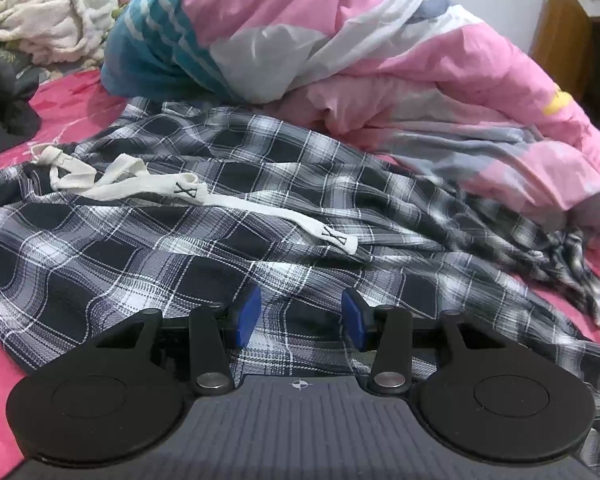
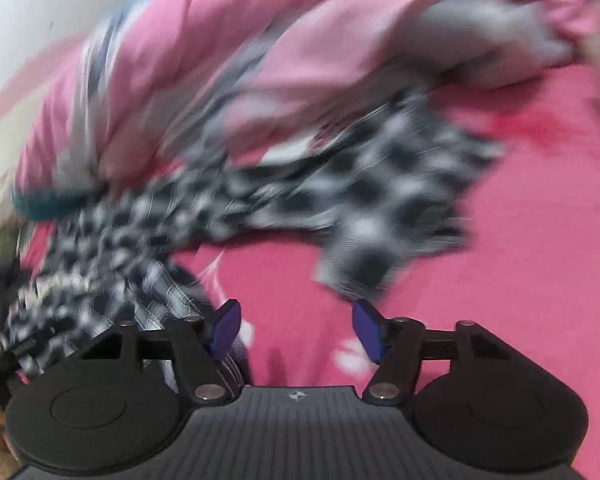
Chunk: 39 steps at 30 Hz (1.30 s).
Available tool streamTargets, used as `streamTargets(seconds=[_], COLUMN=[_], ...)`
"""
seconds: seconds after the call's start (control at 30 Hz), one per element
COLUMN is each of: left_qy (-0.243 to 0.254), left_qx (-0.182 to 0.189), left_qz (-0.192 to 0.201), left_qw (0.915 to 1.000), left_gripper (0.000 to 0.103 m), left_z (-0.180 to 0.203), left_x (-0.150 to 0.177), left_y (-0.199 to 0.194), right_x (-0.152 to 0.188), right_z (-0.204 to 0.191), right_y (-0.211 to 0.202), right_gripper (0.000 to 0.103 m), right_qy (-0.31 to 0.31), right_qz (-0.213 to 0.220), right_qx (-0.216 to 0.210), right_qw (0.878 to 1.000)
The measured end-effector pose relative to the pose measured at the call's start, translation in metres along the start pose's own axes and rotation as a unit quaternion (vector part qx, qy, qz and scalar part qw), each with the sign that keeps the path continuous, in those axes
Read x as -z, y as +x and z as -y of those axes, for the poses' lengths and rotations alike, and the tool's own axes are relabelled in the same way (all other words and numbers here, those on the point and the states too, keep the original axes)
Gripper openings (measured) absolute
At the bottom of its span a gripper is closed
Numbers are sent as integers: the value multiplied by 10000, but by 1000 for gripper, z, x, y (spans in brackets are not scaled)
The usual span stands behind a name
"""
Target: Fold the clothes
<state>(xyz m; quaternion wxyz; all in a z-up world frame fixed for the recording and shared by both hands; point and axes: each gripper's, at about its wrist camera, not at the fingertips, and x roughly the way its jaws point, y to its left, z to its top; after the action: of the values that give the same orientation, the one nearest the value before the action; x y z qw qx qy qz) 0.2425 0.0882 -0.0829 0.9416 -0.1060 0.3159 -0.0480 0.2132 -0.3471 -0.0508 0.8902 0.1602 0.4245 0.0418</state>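
A black, white and grey plaid garment [image 1: 180, 240] lies rumpled across the pink bed sheet [image 1: 72, 108], its white drawstring [image 1: 204, 196] trailing over the cloth. My left gripper [image 1: 301, 318] hovers low over the garment's near part, blue pads apart, with flat plaid cloth showing in the gap and nothing pinched. The right wrist view is heavily blurred. There the same plaid garment [image 2: 380, 208] stretches across the sheet [image 2: 520, 280]. My right gripper [image 2: 296, 330] is open above bare pink sheet, just short of a loose plaid end, with more plaid cloth under its left finger.
A bulky pink, white and teal quilt [image 1: 340, 40] is heaped right behind the garment. A white fuzzy blanket [image 1: 40, 20] and a dark garment [image 1: 4, 100] lie at the far left. Wooden furniture [image 1: 560, 40] stands beyond the bed at right.
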Motion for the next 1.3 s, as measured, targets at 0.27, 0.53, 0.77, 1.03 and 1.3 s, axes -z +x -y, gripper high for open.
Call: streamTargets(seconds=[0.27, 0.53, 0.77, 1.03, 1.3], left_qy=[23, 14, -309, -924, -1937], left_qx=[-17, 5, 121, -88, 129], left_qz=[-16, 16, 219, 632, 498], left_qw=[10000, 10000, 9992, 9937, 9797], left_gripper=[50, 51, 51, 52, 54], left_z=[0, -1, -12, -55, -129], left_x=[-4, -5, -7, -9, -1], left_y=[4, 4, -7, -43, -72], right_x=[-79, -98, -15, 71, 137], right_z=[26, 76, 56, -36, -15], right_y=[75, 15, -90, -149, -193], right_gripper=[48, 56, 59, 59, 66], right_qy=[124, 760, 922, -512, -134], right_qz=[18, 985, 872, 996, 1268], right_qx=[747, 1435, -184, -518, 418], right_qw=[9971, 9818, 9917, 9924, 9910])
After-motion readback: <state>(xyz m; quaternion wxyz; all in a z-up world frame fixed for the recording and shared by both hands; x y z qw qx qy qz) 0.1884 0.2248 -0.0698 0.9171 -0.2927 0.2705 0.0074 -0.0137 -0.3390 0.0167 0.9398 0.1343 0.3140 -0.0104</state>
